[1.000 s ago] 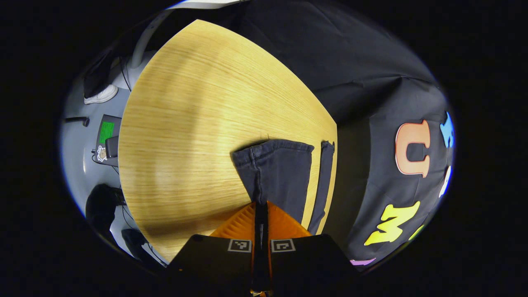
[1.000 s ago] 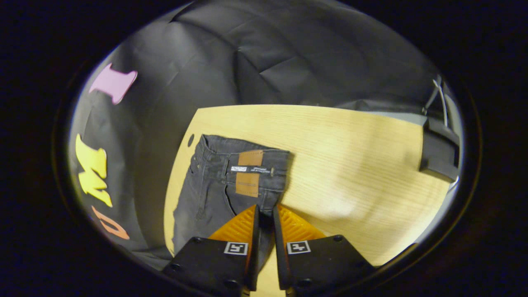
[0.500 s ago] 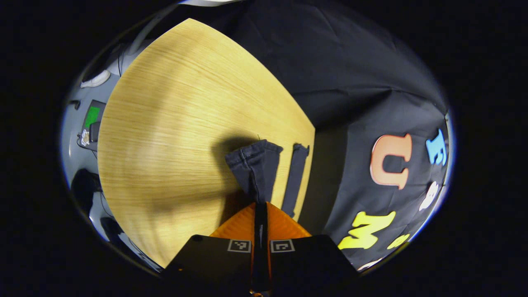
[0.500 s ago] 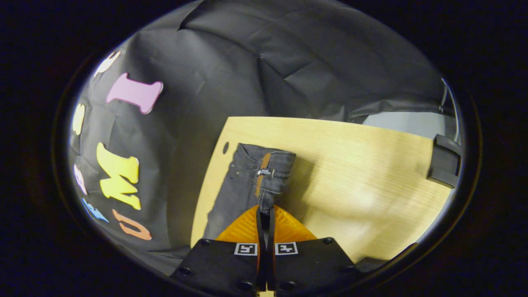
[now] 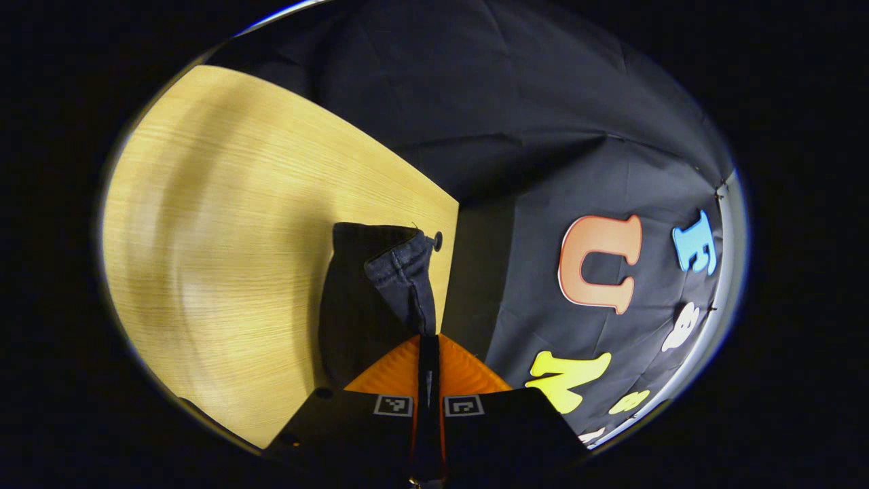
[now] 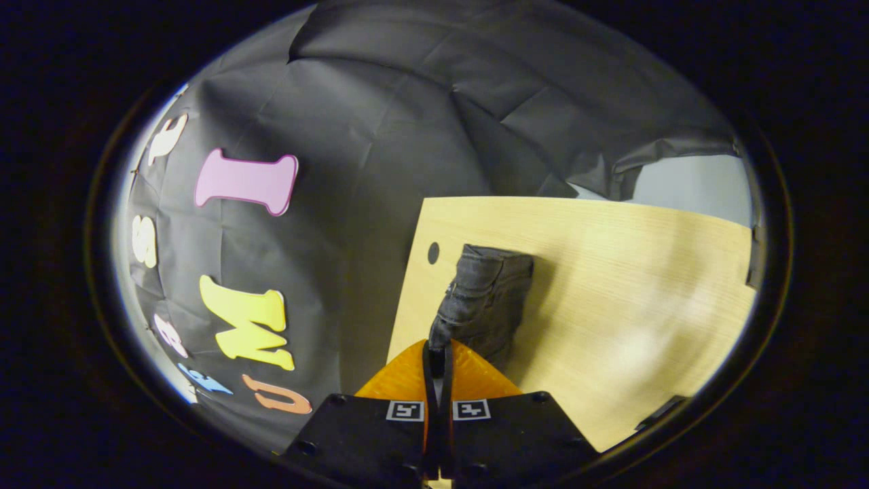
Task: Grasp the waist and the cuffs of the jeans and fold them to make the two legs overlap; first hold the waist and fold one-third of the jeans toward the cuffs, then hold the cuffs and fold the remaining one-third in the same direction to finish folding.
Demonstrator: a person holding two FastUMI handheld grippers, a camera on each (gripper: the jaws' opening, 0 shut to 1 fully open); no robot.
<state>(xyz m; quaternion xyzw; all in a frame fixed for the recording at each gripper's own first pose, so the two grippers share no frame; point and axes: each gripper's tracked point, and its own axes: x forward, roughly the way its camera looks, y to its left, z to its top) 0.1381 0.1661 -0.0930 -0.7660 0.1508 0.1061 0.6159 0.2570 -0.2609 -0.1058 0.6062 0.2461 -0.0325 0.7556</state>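
We have the left gripper (image 5: 428, 339) clamped on the cuff (image 5: 400, 272) of the jeans (image 5: 360, 305) — its jaws are together with dark denim pinched between them, and the cuff stands up off the table (image 5: 204, 238) with the leg cloth hanging below it and throwing a dark shadow on the wood. The cuff hangs near the table's far edge, just beside a small round hole (image 5: 438, 238) in the top. In the right gripper view we see the right gripper (image 6: 438, 350) closed the same way on the waist (image 6: 485, 292), its jaws pressed together on a fold of the fabric, and the waistband is bunched and raised over the table close to its corner, beside another hole (image 6: 433, 253). We judge that we are in the first step: both ends are held and lifted, and the legs are on their way to overlapping, though we cannot tell from here how well they line up. The next move calls for carrying both grips across together, at even height — so the upper leg lands square on the lower one — then setting the cloth down flat before we let go and take up the waist for the one-third fold toward the cuffs.
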